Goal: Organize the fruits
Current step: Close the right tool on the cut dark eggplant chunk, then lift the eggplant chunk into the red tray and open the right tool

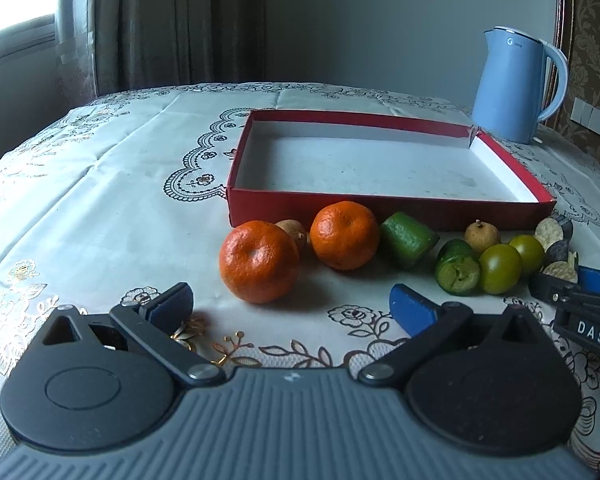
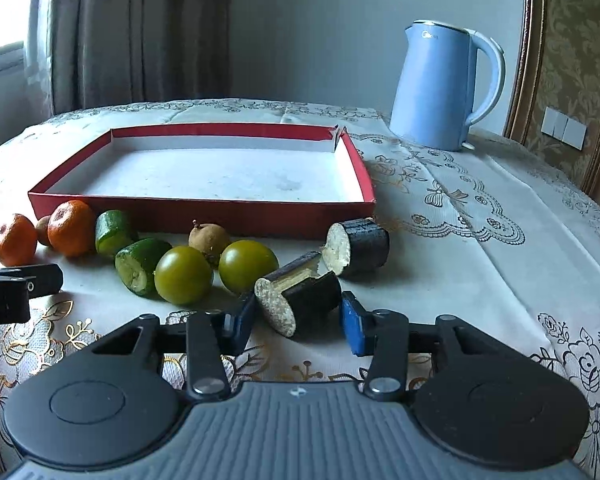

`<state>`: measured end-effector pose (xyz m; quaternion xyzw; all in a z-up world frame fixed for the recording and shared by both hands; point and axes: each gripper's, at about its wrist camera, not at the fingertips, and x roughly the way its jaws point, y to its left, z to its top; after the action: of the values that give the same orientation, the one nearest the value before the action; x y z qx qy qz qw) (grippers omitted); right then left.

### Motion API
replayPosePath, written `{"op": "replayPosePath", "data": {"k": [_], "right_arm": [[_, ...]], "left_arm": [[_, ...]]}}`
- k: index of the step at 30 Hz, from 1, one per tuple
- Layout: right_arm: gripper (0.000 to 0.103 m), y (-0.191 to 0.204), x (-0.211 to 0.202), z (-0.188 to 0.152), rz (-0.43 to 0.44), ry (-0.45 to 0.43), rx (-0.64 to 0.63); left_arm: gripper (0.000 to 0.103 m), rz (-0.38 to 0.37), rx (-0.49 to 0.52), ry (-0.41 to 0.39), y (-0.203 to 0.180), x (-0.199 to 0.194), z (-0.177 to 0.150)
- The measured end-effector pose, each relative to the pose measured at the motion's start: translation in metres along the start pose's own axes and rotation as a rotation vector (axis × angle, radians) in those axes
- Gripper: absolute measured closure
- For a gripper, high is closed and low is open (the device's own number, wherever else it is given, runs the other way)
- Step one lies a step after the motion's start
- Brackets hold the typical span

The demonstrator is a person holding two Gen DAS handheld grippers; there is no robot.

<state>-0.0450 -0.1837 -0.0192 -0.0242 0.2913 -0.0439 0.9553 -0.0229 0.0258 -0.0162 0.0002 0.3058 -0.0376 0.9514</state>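
1. Left wrist view:
   - Fruit lies in a loose row on the surface (image 1: 100,184), just in front of the red box (image 1: 380,210), whose white floor holds nothing yet.
   - The near orange (image 1: 259,262) sits ahead of the left tongs (image 1: 288,306), whose blue pads stand wide apart with nothing between them.
   - A second orange (image 1: 345,235), two green chunks (image 1: 408,240) and two green fruits (image 1: 500,268) run off to the right, where the right tongs (image 1: 580,284) are partly in frame beside the dark pieces.
   - A blue kettle (image 1: 516,84) stands behind the box, well clear.

2. Right wrist view:
   - The right tongs (image 2: 296,326) have a dark-skinned piece (image 2: 300,294) between their pads, cut face toward the camera.
   - The left pad (image 2: 242,320) looks to touch it; a gap shows before the right pad, so I judge the tongs not yet clamped.
   - A second dark piece (image 2: 360,246) lies just behind, near the box corner.

3. Step in hand, as I judge it: the first pick, with sorting barely begun.

4. Next move calls for:
   - closing squarely on the piece's round sides so it does not roll or squirt out;
   - lifting it over the near wall and setting it down inside;
   - sliding the left tongs forward around the near orange.
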Motion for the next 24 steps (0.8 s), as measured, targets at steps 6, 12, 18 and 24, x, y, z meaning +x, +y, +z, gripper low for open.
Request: {"op": "replayPosePath", "data": {"k": [6, 12, 18, 24], "right_arm": [[0.059, -0.004, -0.007, -0.001, 0.0, -0.01, 0.013], [0.059, -0.012, -0.026, 0.011, -0.026, -0.079, 0.002], [0.059, -0.017, -0.027, 0.048, -0.067, -0.183, -0.04], [0.059, -0.014, 0.013, 0.079, -0.048, -0.16, -0.081]], "left_arm": [[0.0, 0.007, 0.0, -0.001, -0.001, 0.001, 0.0], [0.0, 0.006, -0.006, 0.001, -0.002, 0.005, 0.001], [0.0, 0.006, 0.002, 0.0, -0.002, 0.008, 0.001], [0.0, 0.008, 0.013, 0.003, -0.004, 0.009, 0.0]]}}
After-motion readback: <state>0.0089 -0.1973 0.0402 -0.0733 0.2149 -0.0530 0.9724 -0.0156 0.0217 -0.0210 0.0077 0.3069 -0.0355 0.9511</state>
